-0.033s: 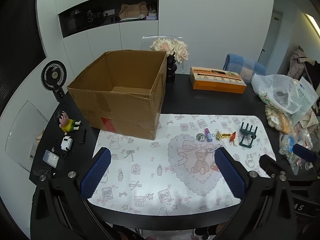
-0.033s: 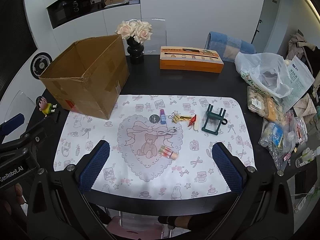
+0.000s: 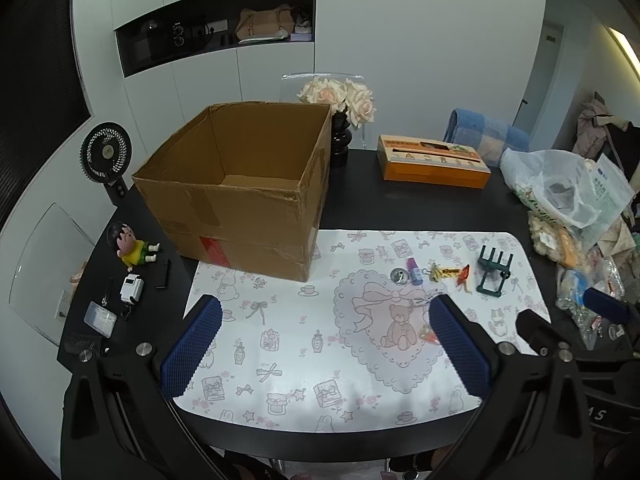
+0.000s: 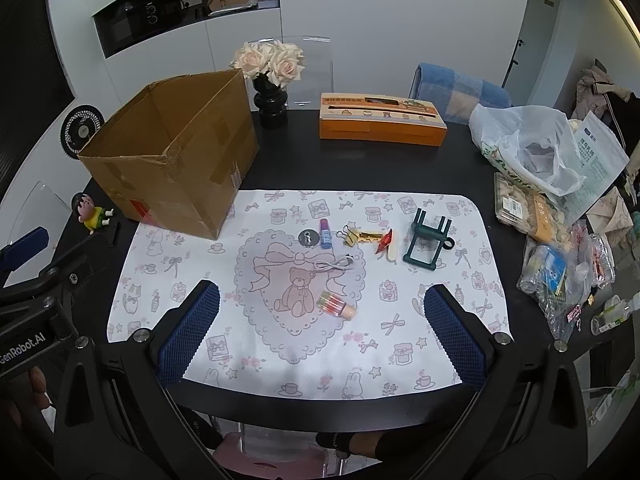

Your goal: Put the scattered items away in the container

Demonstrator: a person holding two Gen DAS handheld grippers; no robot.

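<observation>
While both tools hover above the near edge of the worktop (image 4: pixel 288 152), the left hand-held gripper (image 3: pixel 320 344) and the right hand-held gripper (image 4: pixel 320 332) each have their blue pads wide apart with nothing between them. Nearest on the printed mat (image 4: pixel 200 340) lies a small clear bottle with an orange cap (image 4: pixel 336 306) on its side: light, smooth and likely to roll, so I would pinch it across the body. Just beyond it, a coiled white cable (image 4: pixel 334 265) is limp and best taken at the bunch. Farther in, a row runs toward the right edge: metal disc (image 4: pixel 307 237), purple tube (image 4: pixel 325 233), gold binder clip (image 4: pixel 354 236), red wrapped piece (image 4: pixel 385 242) and a stiff green rack (image 4: pixel 426 242), which offers bars to grip. All look light. At the far left, the open cardboard box (image 3: pixel 248 200) shows bare floor where visible, so the scattered items are still outside it
</observation>
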